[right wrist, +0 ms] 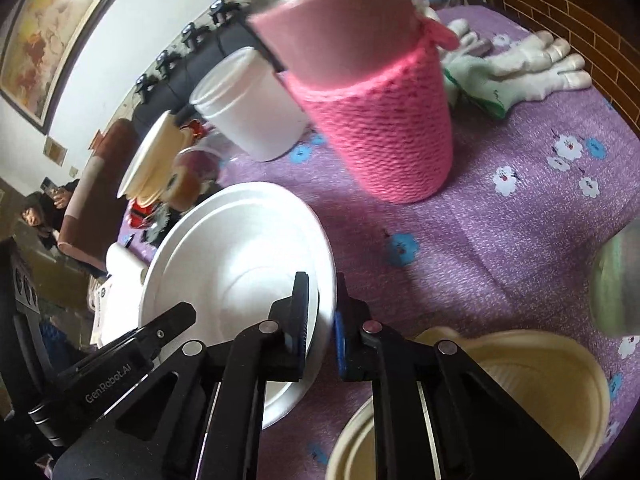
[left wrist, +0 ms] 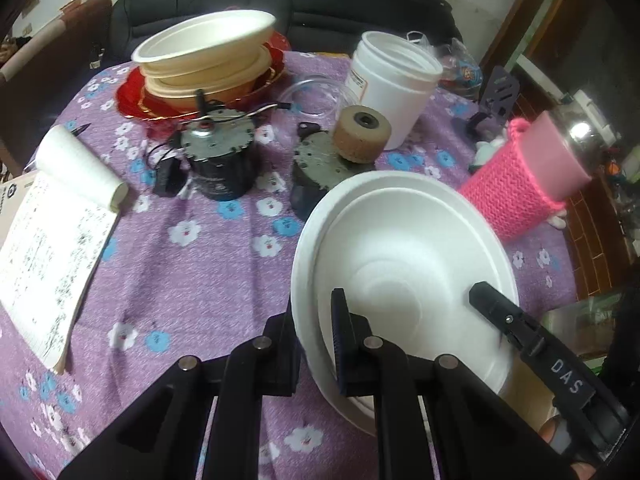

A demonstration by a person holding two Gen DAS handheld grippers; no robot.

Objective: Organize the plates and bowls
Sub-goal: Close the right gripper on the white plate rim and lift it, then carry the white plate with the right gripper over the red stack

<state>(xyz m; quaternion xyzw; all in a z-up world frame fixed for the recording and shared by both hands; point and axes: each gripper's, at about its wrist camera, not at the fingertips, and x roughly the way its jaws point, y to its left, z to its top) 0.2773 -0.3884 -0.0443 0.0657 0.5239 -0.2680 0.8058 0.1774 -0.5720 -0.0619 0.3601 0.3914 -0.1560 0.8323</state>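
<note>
You had both grippers clamped on the white foam bowl [left wrist: 404,280]: left gripper [left wrist: 316,340], right gripper [right wrist: 322,320], opposite rims. Step: carrying it. Next called for lifting level toward the cream bowl stack [left wrist: 208,56].

Bare cloth [left wrist: 192,280] left of bowl [left wrist: 404,264]

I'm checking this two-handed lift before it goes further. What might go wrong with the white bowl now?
1. Both the left gripper and the right gripper pinch opposite rims of the thin white bowl; pulling unevenly may bend or tear it.
2. The pink knitted cup stands close by; a swing might topple it.
3. The stack of bowls on the red plate already leans.
</note>
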